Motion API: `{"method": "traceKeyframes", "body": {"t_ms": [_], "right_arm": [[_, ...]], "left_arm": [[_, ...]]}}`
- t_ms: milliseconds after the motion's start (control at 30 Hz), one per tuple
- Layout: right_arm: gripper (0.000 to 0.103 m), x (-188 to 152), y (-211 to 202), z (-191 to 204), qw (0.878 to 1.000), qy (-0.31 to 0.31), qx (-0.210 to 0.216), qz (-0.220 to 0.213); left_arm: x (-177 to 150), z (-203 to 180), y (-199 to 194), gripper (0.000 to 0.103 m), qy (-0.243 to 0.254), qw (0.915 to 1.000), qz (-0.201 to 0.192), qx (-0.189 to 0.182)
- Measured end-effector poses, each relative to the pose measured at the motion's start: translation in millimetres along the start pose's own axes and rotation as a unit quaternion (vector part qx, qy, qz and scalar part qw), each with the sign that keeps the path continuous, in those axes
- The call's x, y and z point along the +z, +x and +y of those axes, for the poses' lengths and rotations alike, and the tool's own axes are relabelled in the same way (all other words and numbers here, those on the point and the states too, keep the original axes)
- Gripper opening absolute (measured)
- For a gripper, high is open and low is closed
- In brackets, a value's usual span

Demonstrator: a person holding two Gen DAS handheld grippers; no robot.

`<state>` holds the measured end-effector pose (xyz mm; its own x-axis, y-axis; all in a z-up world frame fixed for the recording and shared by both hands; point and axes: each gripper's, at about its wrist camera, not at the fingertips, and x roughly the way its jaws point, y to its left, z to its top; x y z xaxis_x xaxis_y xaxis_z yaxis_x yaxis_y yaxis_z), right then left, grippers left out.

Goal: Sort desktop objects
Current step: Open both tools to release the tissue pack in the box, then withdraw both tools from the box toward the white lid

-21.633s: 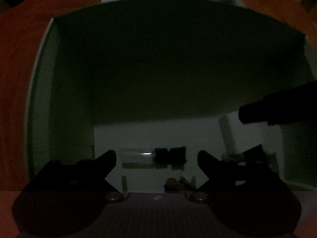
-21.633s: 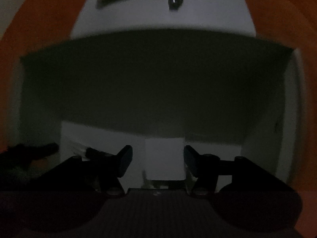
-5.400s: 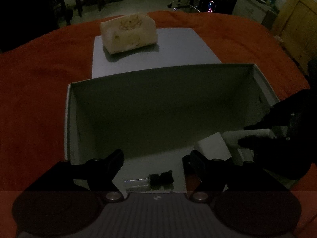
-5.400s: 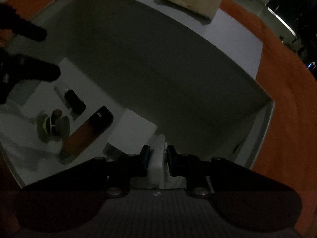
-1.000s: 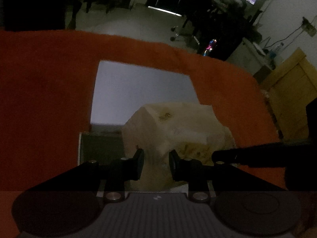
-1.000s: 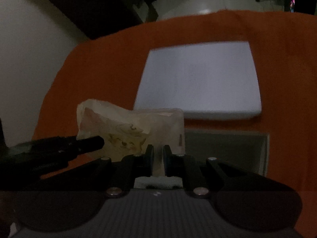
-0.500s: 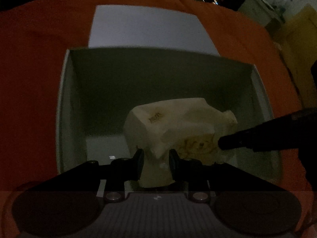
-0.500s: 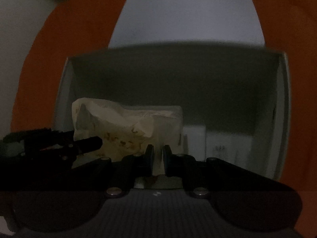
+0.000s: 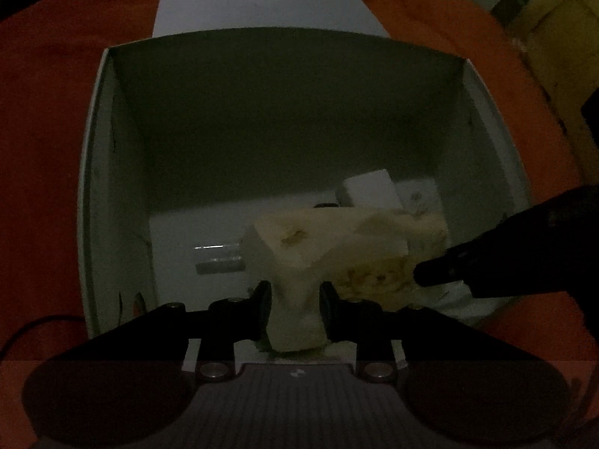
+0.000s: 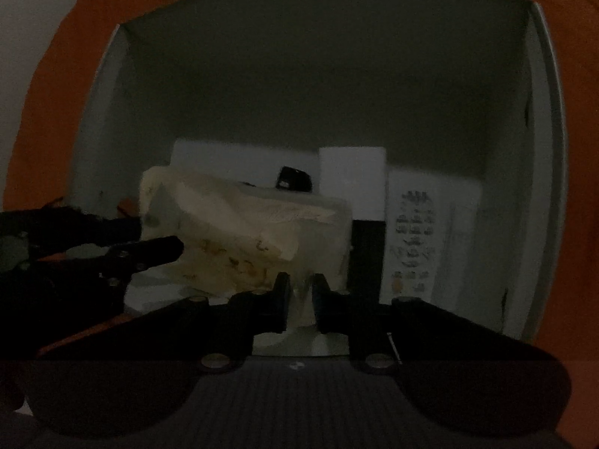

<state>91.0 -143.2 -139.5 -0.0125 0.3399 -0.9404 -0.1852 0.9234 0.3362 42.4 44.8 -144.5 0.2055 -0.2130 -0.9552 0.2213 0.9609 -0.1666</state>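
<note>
Both wrist views v. dim, underexposed on my feed. Box (image 9: 97, 187) interior in deep shadow. Claws near-black silhouettes. Strong fisheye bending at edges, grainy noise, slight softness.

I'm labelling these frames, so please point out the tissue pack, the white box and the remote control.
tissue pack (image 9: 337, 247): left wrist view, its crumpled top face.
white box (image 9: 108, 172): left wrist view, its left wall.
remote control (image 10: 415, 239): right wrist view, its button pad.

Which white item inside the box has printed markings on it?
The flat white remote-like slab at the right, carrying rows of grey marks; the plain white block beside it is blank.
</note>
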Motion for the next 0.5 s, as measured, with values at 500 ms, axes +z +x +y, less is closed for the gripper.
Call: {"method": "traceKeyframes", "body": {"t_ms": [500], "right_arm": [[0.039,4.2,-63.7,13.9,0.998,-0.014,-0.009,-0.064]], "left_arm": [[30.1,4.7,-51.4,0.041,0.006,0.9985,-0.051,-0.017]]}}
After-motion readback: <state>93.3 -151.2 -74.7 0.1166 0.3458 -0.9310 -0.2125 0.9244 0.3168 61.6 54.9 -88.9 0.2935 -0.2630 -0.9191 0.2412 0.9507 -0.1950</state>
